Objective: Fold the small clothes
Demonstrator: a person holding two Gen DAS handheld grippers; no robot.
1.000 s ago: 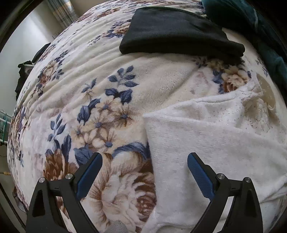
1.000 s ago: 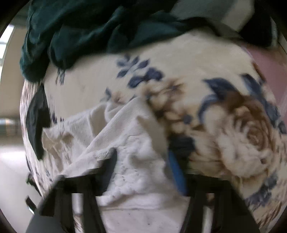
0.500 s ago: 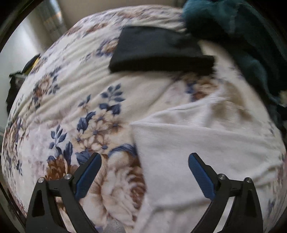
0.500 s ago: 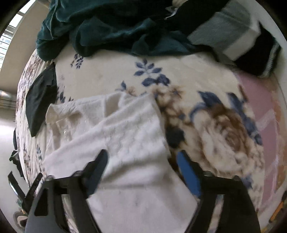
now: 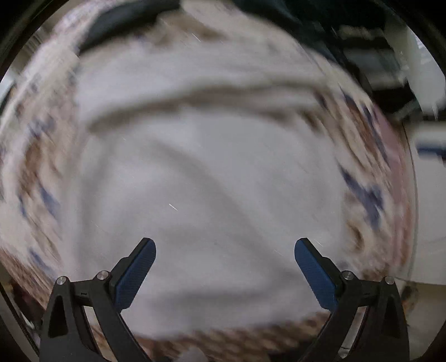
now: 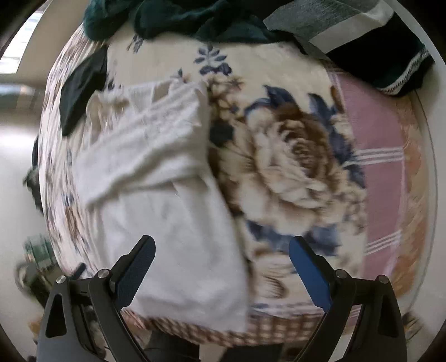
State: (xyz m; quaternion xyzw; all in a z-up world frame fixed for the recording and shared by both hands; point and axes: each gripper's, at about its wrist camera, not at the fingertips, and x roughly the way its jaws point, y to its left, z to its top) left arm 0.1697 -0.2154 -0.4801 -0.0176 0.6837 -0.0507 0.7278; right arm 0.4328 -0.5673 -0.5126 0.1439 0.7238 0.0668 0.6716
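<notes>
I am holding both grippers spread wide above a white garment point(image 6: 156, 178) lying on a floral blanket point(image 6: 290, 156), with nothing between the fingers of either one. The right gripper point(image 6: 221, 264) is hanging over the near end of the garment, its left blue pad point(image 6: 133, 274) over the white cloth and its right pad point(image 6: 309, 271) over the blanket's brown and blue flower print. The garment is lying lengthwise away from the camera, its far part folded over itself in a thicker layer. A black folded garment point(image 6: 80, 89) is sitting just beyond it to the left, apart from it. A dark green cloth point(image 6: 178, 19) and a grey, white and black striped piece point(image 6: 359, 30) are heaped at the far edge of the bed, and a pink checked sheet point(image 6: 373, 133) is showing beside the blanket on the right. The left gripper point(image 5: 224, 267) is hanging over the same white garment point(image 5: 211, 167), which is filling most of its heavily blurred view; the blanket's pattern point(image 5: 362, 178) is smearing around it.
</notes>
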